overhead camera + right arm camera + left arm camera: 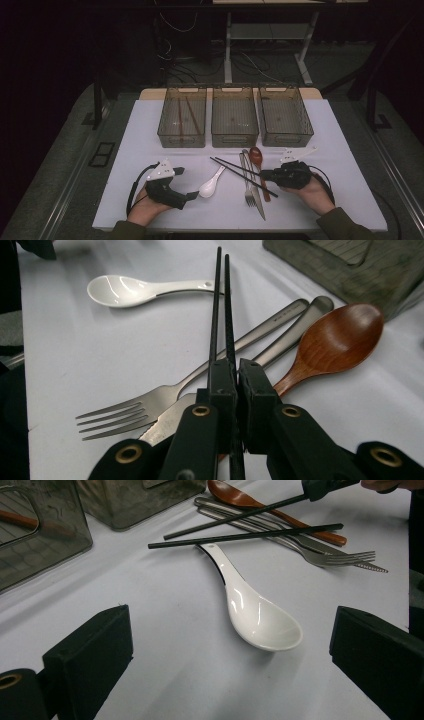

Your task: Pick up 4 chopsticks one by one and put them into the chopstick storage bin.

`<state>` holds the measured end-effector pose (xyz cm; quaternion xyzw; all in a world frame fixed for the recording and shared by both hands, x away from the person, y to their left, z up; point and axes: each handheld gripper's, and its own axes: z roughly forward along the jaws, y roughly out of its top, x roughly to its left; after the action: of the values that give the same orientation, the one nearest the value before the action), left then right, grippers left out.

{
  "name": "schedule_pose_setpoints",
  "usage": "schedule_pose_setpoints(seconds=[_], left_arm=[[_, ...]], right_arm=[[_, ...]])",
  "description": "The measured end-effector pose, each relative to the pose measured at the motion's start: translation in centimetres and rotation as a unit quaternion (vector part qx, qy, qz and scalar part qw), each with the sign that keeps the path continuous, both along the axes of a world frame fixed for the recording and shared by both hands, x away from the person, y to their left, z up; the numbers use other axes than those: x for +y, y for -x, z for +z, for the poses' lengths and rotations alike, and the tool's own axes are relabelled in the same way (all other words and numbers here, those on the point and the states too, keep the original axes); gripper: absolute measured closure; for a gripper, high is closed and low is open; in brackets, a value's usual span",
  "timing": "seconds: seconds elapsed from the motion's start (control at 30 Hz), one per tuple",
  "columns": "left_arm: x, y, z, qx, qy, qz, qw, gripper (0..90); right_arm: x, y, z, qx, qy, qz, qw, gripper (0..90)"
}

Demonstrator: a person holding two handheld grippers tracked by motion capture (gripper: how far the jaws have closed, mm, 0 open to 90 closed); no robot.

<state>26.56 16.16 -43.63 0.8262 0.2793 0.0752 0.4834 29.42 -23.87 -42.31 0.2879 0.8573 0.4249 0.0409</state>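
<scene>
Three bins [235, 117] stand at twelve o'clock on the table [125, 150]; fork [247, 180], knife [256, 192], wooden spoon [256, 157] lie centre, white spoon [211, 184] at their nine o'clock.

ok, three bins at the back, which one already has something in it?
The left bin: a pair of brown chopsticks lies inside it. The middle bin and the right bin look empty.
</scene>
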Motion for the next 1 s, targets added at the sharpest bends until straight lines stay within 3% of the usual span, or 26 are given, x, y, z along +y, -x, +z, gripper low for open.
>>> schedule_pose_setpoints(seconds=[0.6,1.0], left_arm=[[0.0,-0.1,-0.2,-0.001,-0.004,-0.002,1.0000,2.8],[-0.1,-0.2,-0.3,-0.001,-0.004,-0.003,1.0000,2.9]], right_arm=[[-1.3,-0.5,2.2,-0.021,-0.048,-0.004,0.9986,85.4],[-0.9,-1.6,3.9,-0.037,-0.059,-0.009,0.9975,85.4]])
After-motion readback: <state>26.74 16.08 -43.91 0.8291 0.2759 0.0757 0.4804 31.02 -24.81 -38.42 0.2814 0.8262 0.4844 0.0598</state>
